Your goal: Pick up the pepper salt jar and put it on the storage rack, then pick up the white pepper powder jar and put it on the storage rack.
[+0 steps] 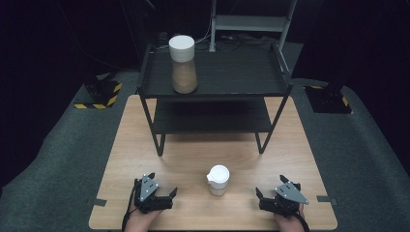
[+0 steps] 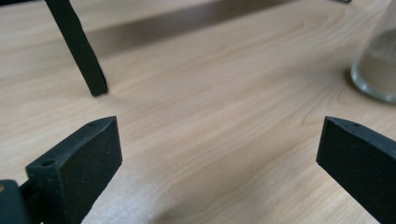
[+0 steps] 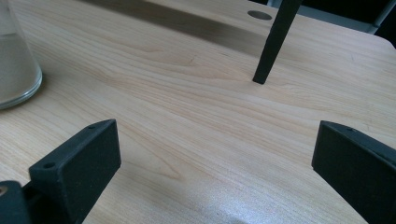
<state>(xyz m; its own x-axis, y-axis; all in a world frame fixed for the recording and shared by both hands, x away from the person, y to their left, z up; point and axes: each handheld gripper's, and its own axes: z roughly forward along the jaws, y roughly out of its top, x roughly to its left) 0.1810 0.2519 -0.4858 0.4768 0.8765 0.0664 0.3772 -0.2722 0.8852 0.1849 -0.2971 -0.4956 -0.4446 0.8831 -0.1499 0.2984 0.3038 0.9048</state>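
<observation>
- Evidently nothing is in hand yet: the left gripper and right gripper rest on the table, jaws spread wide and empty.
- The small jar stands untouched between them, near the front edge.
- Counted: two white-lidded jars, the tall jar on the one black shelf rack; two grippers.
</observation>
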